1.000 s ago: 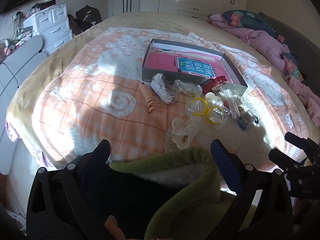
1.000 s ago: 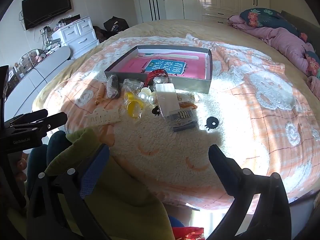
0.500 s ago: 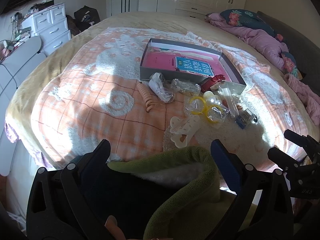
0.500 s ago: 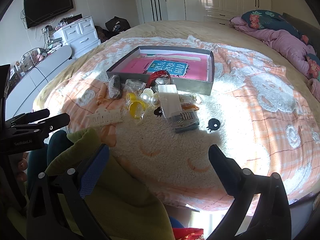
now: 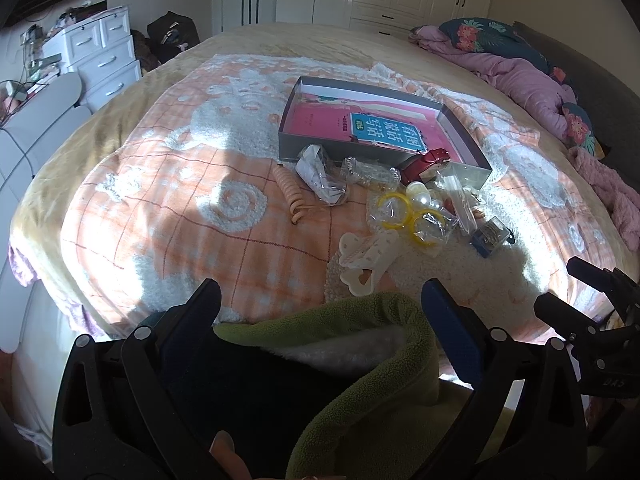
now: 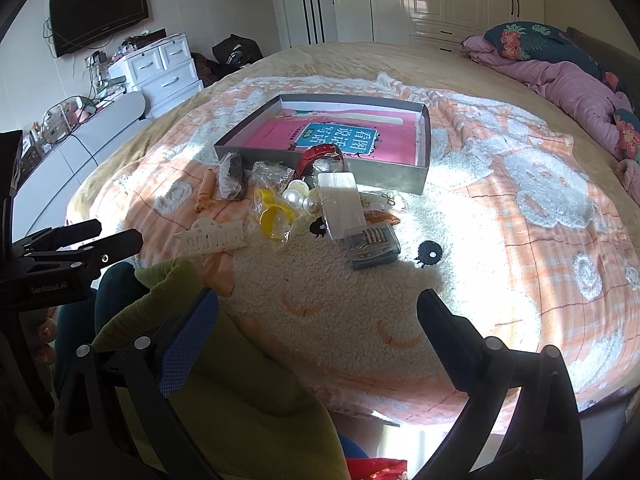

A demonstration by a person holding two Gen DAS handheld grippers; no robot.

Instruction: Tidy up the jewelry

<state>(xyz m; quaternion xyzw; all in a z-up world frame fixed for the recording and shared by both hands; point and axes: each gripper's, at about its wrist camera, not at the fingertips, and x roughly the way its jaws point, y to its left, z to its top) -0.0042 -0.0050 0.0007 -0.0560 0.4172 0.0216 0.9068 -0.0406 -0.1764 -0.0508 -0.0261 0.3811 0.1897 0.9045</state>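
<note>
The jewelry lies in a loose heap on the bed (image 6: pixel 520 240), just in front of the gray box (image 6: pixel 424 152): yellow bangles (image 5: pixel 394 208), pearls (image 6: pixel 298 196), a red watch (image 5: pixel 426 162), a white hair clip (image 6: pixel 210 236) and a small clear case (image 6: pixel 372 246). Both claws hang back near the bed's edge, the left claw (image 5: pixel 320 296) and right claw (image 6: pixel 318 300) each spread wide and empty. Best to start with an outer piece, such as the clip. Crinkly plastic bags overlap several pieces, and a green sleeve (image 5: pixel 380 360) hides the near ground.
</note>
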